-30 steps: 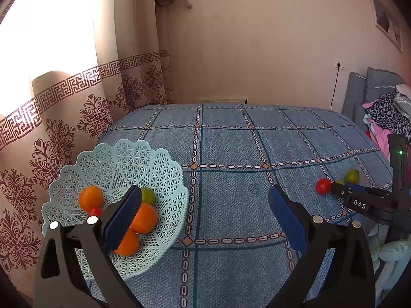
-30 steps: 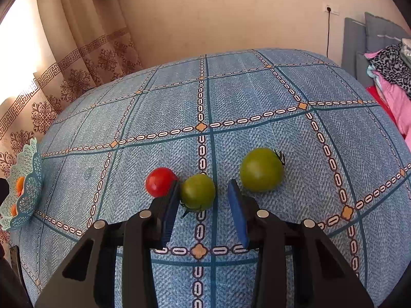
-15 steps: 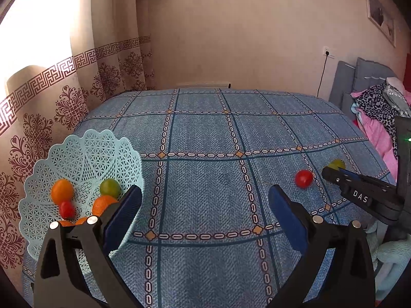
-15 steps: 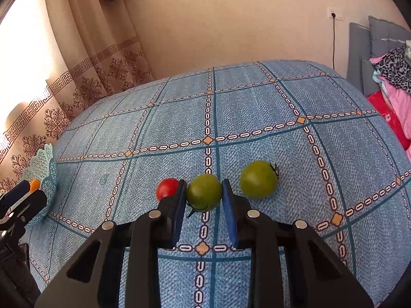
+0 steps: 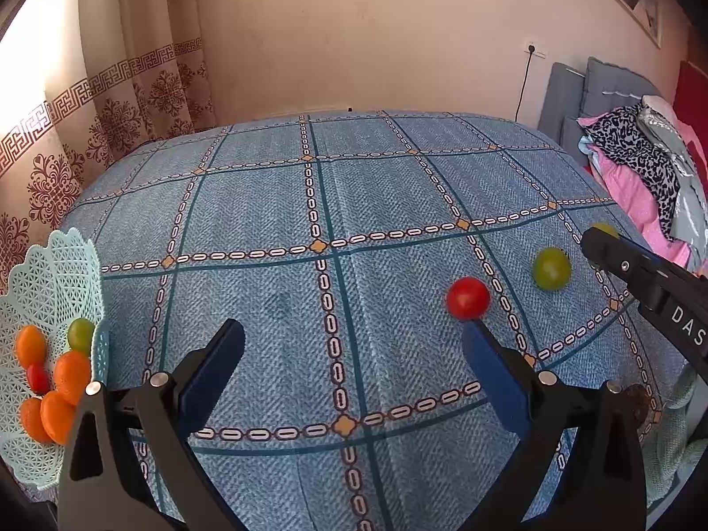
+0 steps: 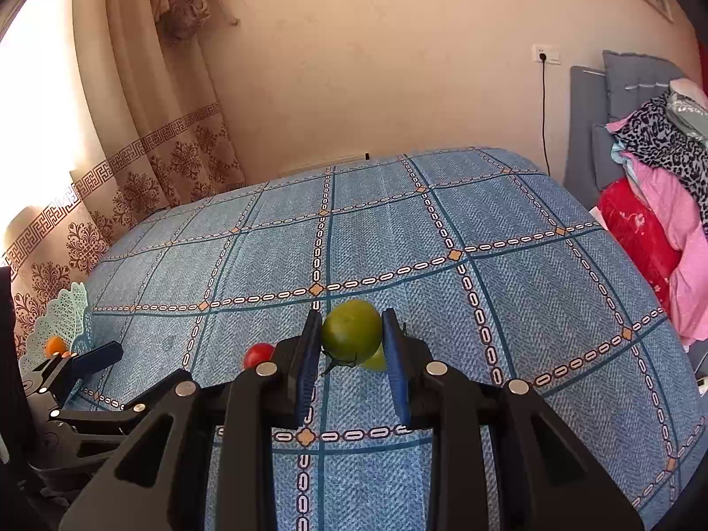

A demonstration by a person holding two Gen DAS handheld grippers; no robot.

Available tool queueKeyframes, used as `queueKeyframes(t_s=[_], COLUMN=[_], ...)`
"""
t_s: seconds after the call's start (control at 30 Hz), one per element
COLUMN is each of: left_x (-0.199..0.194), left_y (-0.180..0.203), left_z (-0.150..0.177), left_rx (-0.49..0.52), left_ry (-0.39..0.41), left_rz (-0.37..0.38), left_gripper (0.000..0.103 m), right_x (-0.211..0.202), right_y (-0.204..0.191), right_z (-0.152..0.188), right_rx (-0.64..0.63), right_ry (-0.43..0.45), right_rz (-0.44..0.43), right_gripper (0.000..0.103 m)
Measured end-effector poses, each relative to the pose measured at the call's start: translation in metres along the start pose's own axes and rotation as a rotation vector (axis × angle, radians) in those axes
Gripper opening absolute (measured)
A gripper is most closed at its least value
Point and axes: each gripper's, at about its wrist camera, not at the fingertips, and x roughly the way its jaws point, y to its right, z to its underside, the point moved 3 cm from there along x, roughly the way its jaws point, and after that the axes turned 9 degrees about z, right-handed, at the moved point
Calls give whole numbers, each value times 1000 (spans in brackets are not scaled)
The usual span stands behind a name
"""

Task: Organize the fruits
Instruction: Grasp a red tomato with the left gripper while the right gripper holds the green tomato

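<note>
The right tool (image 6: 352, 337) has its 2 blue pads pressed against the sides of a green tomato (image 6: 351, 332), which is lifted clear of the bed (image 6: 509, 301); a dark stem hangs from its underside. Behind that fruit, only a pale sliver of a second green tomato (image 6: 376, 360) shows, and in the left wrist view this one (image 5: 551, 268) lies whole on the cover, just beside a red tomato (image 5: 468, 297). A third yellowish-green fruit (image 5: 604, 229) is mostly hidden behind the black tip of the right tool, so its shape cannot be made out. The left tool (image 5: 354, 345) hangs with its jaws spread wide and nothing between them, its right pad just below the red tomato. At the left edge sits a pale mint plastic basket (image 5: 57, 274) with a lacy lattice wall and scalloped rim, cut off by the frame; it holds several oranges (image 5: 71, 374), 1 green fruit (image 5: 81, 334) and a small red one (image 5: 37, 378). The bed cover is a blue herringbone weave crossed by chain-patterned lines. A heap of pink and leopard-print clothes (image 6: 663, 186) lies to the right.
</note>
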Motion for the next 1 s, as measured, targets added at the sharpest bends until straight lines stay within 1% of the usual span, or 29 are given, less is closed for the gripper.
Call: queueKeyframes(t_s=[0.13, 0.27, 0.47, 0.6, 0.67, 0.73, 0.8, 0.87, 0.9, 0.97, 1.0], left_x=[14, 21, 22, 26, 31, 36, 43, 50, 54, 60, 62], left_y=[9, 16, 15, 17, 19, 22, 26, 30, 32, 36, 38], left_z=[0, -3, -13, -12, -11, -10, -9, -8, -8, -8, -9], left_rx=[11, 37, 4, -10, -8, 0, 11, 13, 13, 15, 19], left_ry=[-19, -31, -36, -50, -62, -75, -91, -115, -125, -137, -136], left_rz=[34, 47, 103, 136, 139, 142, 147, 161, 168, 175, 173], left_gripper=[100, 100, 99, 98, 94, 93, 88, 80, 79, 69, 68], right_x=[1, 0, 0, 2, 2, 3, 3, 3, 3, 3, 3], right_y=[3, 9, 15, 15, 14, 14, 16, 18, 19, 20, 19], right_z=[-3, -3, -3, -2, -2, -2, -2, -3, -3, -3, -3], right_rx=[18, 30, 44, 46, 43, 45, 52, 58, 61, 64, 63], right_ry=[-2, -1, 0, -11, -14, -14, -15, -15, -15, -15, -15], right_rz=[5, 9, 19, 18, 17, 15, 14, 14, 15, 14, 15], right_gripper=[28, 28, 28, 28, 28, 28, 28, 28, 28, 28, 28])
